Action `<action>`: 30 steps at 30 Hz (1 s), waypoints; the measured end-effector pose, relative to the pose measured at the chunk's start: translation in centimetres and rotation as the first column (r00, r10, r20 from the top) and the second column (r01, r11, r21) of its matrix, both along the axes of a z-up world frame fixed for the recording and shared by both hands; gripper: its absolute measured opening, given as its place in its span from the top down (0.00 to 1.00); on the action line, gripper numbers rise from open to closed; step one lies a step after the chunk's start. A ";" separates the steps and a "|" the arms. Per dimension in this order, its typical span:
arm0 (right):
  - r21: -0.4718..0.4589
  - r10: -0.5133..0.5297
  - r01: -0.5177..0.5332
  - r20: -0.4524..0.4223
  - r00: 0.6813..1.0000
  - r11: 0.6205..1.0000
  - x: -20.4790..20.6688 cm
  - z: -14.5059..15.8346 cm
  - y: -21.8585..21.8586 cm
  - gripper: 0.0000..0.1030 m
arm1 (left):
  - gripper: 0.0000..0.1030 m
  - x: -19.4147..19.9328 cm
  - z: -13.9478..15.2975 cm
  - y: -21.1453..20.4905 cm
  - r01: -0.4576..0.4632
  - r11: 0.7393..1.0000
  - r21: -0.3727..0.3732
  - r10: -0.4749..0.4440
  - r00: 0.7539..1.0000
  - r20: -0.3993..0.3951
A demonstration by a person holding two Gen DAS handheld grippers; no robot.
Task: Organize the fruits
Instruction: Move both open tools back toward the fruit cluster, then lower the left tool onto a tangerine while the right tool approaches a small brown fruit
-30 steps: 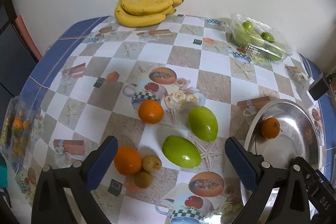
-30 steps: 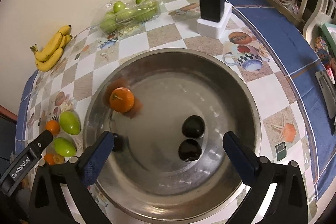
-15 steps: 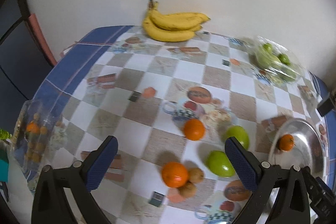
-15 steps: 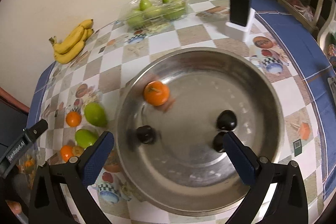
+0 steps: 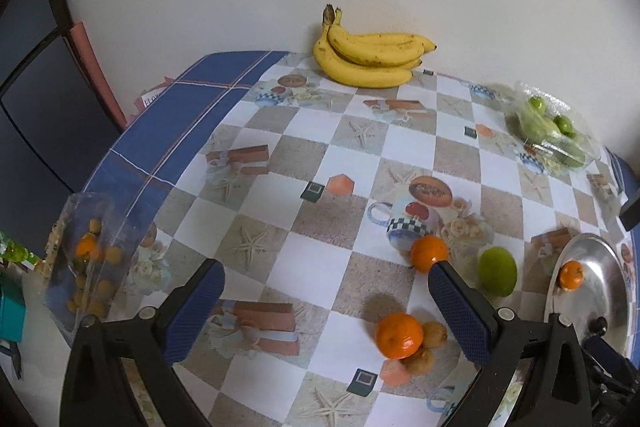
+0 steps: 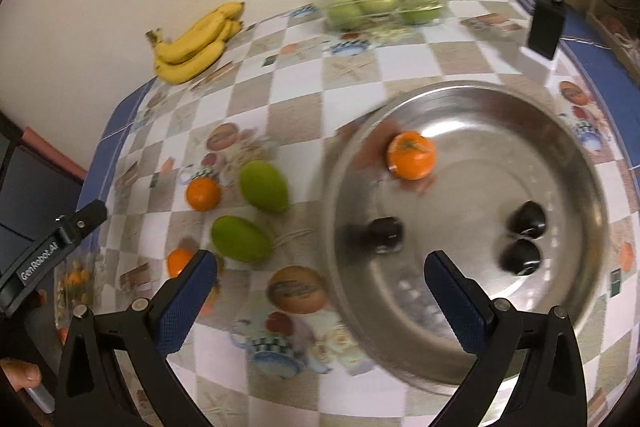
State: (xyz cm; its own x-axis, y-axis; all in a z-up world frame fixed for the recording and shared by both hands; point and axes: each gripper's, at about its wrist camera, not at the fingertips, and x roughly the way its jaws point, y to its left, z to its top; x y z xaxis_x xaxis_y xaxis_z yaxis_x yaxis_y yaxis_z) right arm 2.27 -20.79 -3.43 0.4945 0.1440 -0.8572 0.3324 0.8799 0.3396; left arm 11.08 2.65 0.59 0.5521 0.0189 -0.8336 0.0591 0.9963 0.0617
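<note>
My left gripper (image 5: 324,287) hangs open and empty over the checked tablecloth. To its right lie two oranges (image 5: 429,253) (image 5: 399,335), small brown fruits (image 5: 435,333) and a green mango (image 5: 497,275); its right finger hides a second mango. My right gripper (image 6: 322,267) is open too, above the left rim of the steel bowl (image 6: 560,307). The bowl holds an orange (image 6: 411,155) and three dark fruits (image 6: 386,235). Two mangoes (image 6: 264,187) (image 6: 240,239) and an orange (image 6: 203,194) lie left of the bowl.
Bananas (image 5: 372,57) rest against the back wall. A clear box of green fruits (image 6: 384,3) sits at the back, with a black adapter (image 6: 546,27) to its right. A bag of small orange fruits (image 5: 84,267) lies at the table's left edge.
The left gripper has swung left and back, so the loose fruits now sit at its right. The right gripper has moved left from over the bowl's middle to its left rim.
</note>
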 end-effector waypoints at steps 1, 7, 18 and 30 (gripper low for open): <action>0.004 0.011 -0.011 -0.004 1.000 1.000 0.2 -0.1 0.5 0.00 | 0.00 0.0 -0.2 0.0 0.003 1.000 0.004 -0.003 1.000 -0.009; -0.008 0.061 -0.062 -0.058 0.996 0.998 1.0 -1.1 2.9 0.00 | 0.00 0.2 -1.8 -0.3 0.046 0.999 0.008 -0.045 0.996 -0.080; -0.028 0.112 -0.116 -0.104 0.988 0.993 1.8 -2.0 5.4 0.00 | 0.00 0.5 -5.1 -0.8 0.058 0.998 -0.011 -0.059 0.975 -0.214; -0.043 0.183 -0.189 -0.112 0.977 0.981 2.4 -2.4 7.7 0.00 | 0.00 0.8 -5.4 -0.3 0.045 0.998 -0.038 -0.053 0.970 -0.237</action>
